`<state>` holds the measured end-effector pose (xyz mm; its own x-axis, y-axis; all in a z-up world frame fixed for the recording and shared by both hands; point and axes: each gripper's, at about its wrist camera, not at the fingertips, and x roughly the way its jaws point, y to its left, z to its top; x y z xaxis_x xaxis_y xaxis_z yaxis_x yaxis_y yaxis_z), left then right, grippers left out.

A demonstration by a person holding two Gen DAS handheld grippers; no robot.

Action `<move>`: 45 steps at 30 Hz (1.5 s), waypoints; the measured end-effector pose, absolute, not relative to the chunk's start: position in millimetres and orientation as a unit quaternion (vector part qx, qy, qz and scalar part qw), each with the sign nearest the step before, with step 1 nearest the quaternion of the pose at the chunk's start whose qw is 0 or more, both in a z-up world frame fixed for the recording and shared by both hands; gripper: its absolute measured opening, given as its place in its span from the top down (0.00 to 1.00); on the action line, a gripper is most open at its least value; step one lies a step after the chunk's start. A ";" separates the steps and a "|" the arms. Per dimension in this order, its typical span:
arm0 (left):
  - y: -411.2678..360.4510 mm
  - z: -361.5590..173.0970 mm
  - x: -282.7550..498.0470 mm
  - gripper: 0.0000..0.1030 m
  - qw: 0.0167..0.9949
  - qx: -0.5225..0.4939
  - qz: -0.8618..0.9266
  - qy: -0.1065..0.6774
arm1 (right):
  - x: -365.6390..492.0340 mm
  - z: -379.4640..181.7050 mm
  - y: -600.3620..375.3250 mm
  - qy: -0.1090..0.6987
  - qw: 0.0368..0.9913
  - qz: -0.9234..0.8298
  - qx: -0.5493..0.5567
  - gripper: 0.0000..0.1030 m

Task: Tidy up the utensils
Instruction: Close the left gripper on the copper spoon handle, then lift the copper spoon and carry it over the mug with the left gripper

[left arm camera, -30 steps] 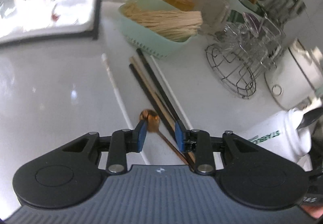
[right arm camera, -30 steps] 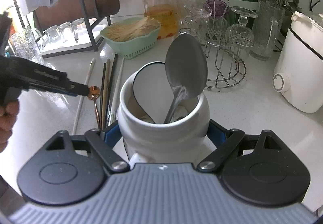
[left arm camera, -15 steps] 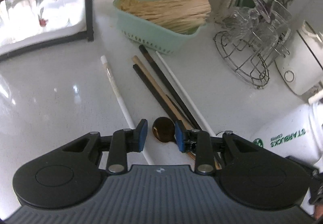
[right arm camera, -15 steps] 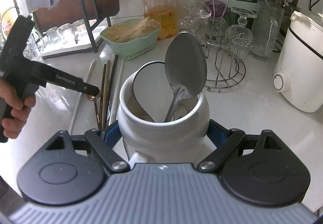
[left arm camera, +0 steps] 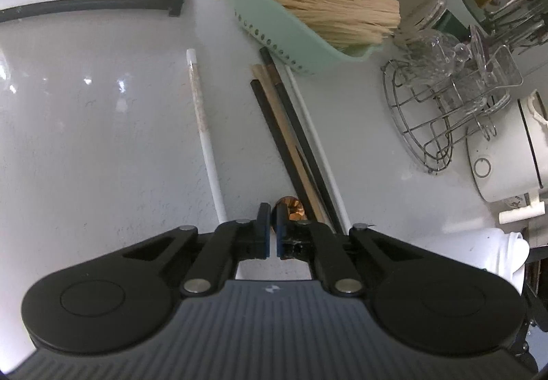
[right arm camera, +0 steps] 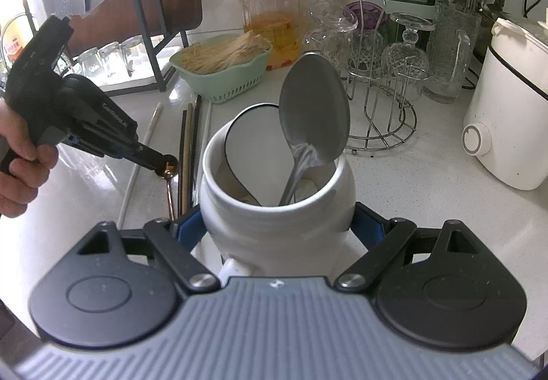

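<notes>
- The desk [left arm camera: 85,147] is carrying the loose utensils laid out side by side, within easy reach for sorting.
- The jar [right arm camera: 274,209] is sitting clenched in the right claw [right arm camera: 274,226], probably steadied so it can take utensils; a ladle [right arm camera: 313,113] is already standing in it.
- The chopsticks [left arm camera: 284,133] are lying on the desk, waiting.
- The left claw [left arm camera: 270,226] has just been closing and is now pinching the rim of the copper spoon [left arm camera: 291,207], which is lying beside the chopsticks.
</notes>
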<state>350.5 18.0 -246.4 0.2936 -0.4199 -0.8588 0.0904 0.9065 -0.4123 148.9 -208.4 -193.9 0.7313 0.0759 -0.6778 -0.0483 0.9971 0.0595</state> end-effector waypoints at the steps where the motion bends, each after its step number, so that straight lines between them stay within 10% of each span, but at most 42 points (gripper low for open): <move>1: 17.9 -245.1 349.2 0.98 0.792 -0.145 -0.162 0.571 | 149.0 -193.9 -208.2 0.365 0.930 0.033 0.019 0.12; 45: -31.9 -81.4 252.6 0.99 0.874 -0.028 -0.196 0.443 | 159.8 -194.0 -197.7 0.368 0.929 0.031 0.014 0.12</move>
